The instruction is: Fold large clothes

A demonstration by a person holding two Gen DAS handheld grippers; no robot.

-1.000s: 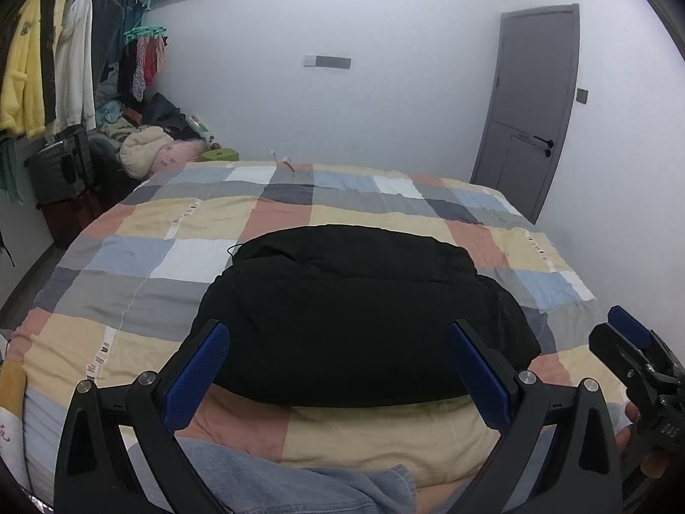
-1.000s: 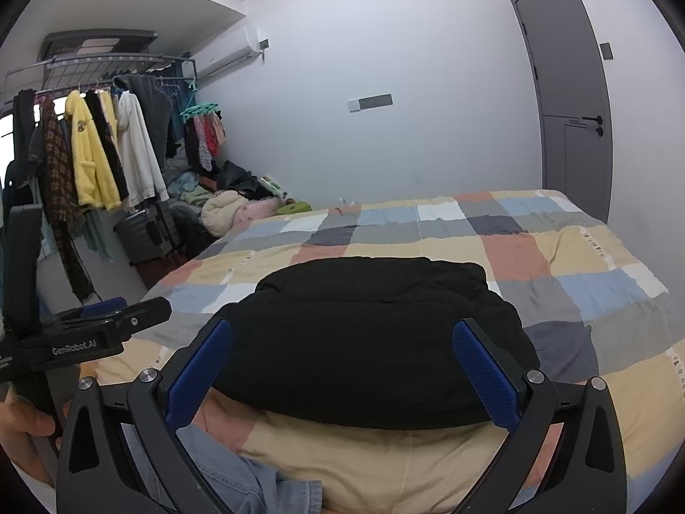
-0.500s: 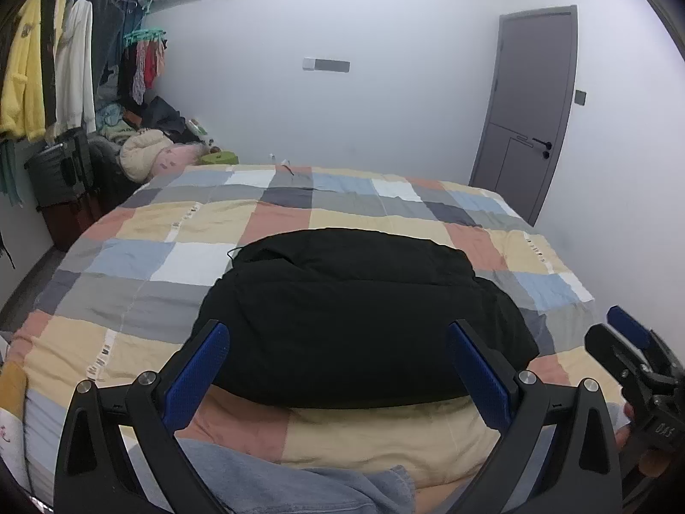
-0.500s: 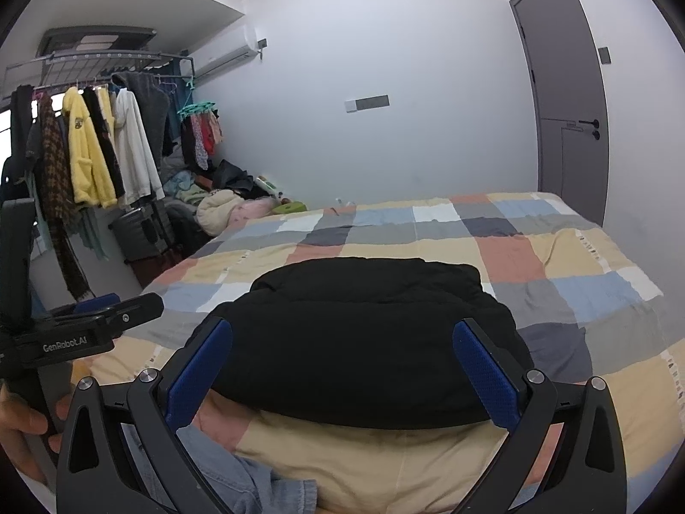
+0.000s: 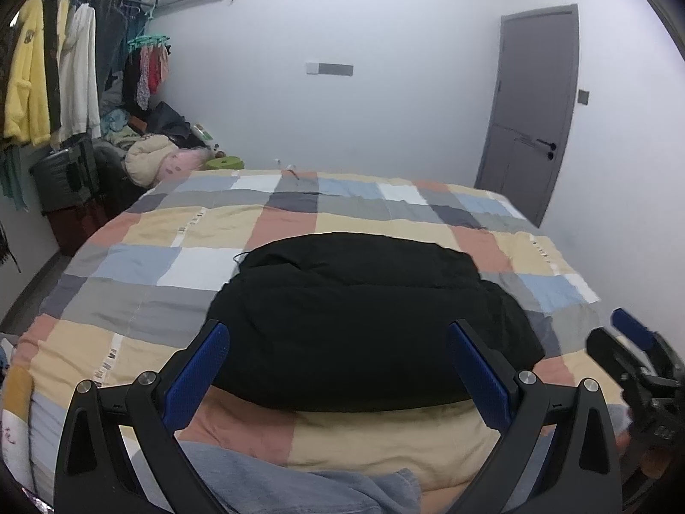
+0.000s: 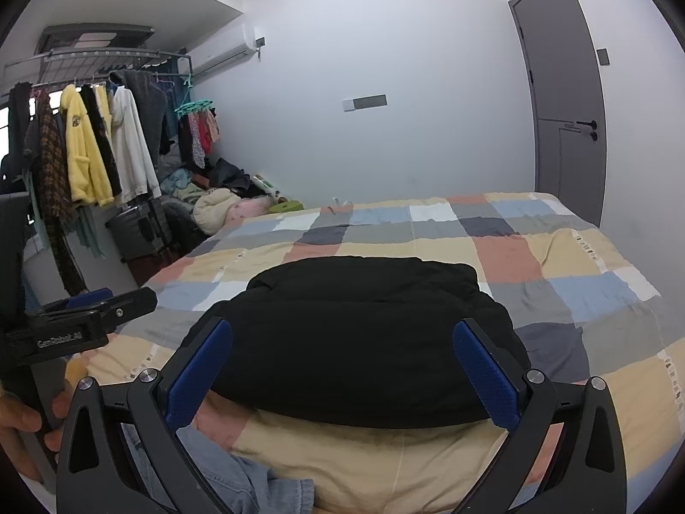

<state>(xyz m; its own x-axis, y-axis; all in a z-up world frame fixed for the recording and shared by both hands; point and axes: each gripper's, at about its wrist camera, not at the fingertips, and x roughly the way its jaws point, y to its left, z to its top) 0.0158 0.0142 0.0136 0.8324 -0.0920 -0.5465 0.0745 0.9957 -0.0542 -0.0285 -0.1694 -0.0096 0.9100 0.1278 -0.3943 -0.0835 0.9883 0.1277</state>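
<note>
A black padded jacket [image 5: 368, 312] lies folded in a compact bundle on the checked bedspread [image 5: 205, 231]; it also shows in the right wrist view [image 6: 355, 334]. My left gripper [image 5: 338, 342] is open and empty, held above the near edge of the bed, short of the jacket. My right gripper [image 6: 342, 342] is open and empty too, beside it on the right. Each gripper appears at the edge of the other's view: the right one [image 5: 633, 342] and the left one [image 6: 94, 312].
Blue denim fabric [image 5: 299, 484] lies at the bed's near edge below the grippers. A clothes rack [image 6: 85, 145] with hanging garments, a dark suitcase [image 5: 64, 171] and a pile of clothes [image 5: 158, 158] stand at the left. A grey door [image 5: 531, 103] is at the back right.
Both grippers have drifted slightly, and the views shift a little upward. The jacket has not moved and both grippers stay open.
</note>
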